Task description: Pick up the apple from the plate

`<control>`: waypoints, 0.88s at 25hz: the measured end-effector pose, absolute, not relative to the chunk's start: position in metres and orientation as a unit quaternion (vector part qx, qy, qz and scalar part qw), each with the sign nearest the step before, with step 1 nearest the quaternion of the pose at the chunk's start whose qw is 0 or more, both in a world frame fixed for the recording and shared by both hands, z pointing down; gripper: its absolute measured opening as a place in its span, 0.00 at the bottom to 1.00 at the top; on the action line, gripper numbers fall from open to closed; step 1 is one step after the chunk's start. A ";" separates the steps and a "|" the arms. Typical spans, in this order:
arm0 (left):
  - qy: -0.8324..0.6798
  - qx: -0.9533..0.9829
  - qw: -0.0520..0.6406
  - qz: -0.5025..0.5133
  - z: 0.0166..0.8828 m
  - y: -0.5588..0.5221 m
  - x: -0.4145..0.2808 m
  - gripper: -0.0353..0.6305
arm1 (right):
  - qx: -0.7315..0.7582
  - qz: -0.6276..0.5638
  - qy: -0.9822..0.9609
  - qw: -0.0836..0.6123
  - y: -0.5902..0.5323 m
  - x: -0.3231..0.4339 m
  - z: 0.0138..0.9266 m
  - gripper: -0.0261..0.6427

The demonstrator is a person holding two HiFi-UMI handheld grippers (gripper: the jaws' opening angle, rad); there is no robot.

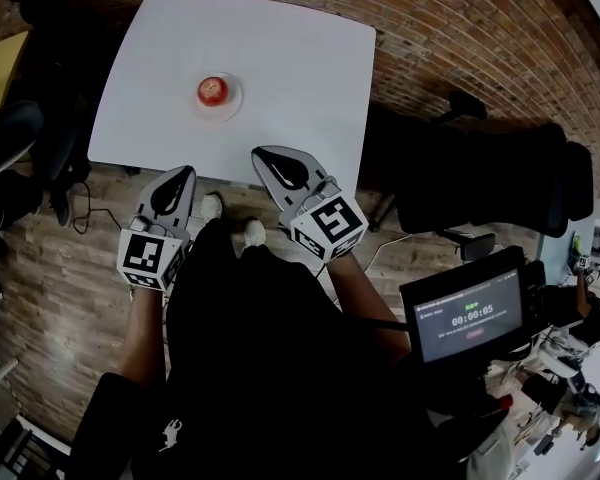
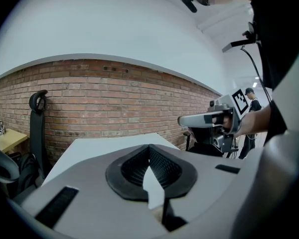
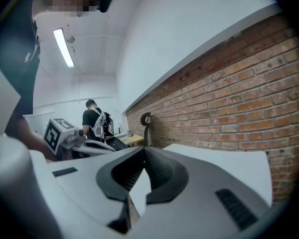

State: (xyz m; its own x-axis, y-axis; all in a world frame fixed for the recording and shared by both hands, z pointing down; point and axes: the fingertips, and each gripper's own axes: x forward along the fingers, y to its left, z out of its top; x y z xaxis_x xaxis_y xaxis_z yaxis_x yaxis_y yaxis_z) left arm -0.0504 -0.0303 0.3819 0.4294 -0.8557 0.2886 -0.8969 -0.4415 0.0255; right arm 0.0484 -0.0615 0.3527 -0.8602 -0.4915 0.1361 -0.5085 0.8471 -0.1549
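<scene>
We hold both grippers at the near edge of the white table point(image 1: 310, 58), and neither touches anything on it. The left gripper point(image 2: 149, 146) has its fingers closed tip to tip with nothing between them. Only the drop-shaped hollow behind the tips stays clear. The right gripper point(image 3: 143, 149) looks the same, with its tips meeting and nothing caught.

The apple point(image 1: 212, 90) sits on the plate point(image 1: 233, 105), ahead of both pairs of fingertips and well apart from them, roughly between the two lines they point along. In the head view the right fingertips overlap the table's near edge, while the left fingertips only reach it.

In the left gripper view the right gripper appears off to the right of the left fingers, held about level — both point toward the brick wall point(image 2: 114, 98) beyond the table.
</scene>
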 end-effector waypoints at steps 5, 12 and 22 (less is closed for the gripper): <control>-0.514 0.846 0.081 0.116 0.377 -0.041 -0.048 0.06 | 0.266 0.095 -0.958 0.051 -0.067 0.050 0.354 0.04; -0.510 0.848 0.085 0.116 0.380 -0.057 -0.068 0.06 | 0.278 0.093 -0.955 0.051 -0.081 0.038 0.352 0.04; -0.482 0.863 0.089 0.124 0.384 -0.097 -0.100 0.06 | 0.293 0.100 -0.949 0.056 -0.114 -0.002 0.352 0.04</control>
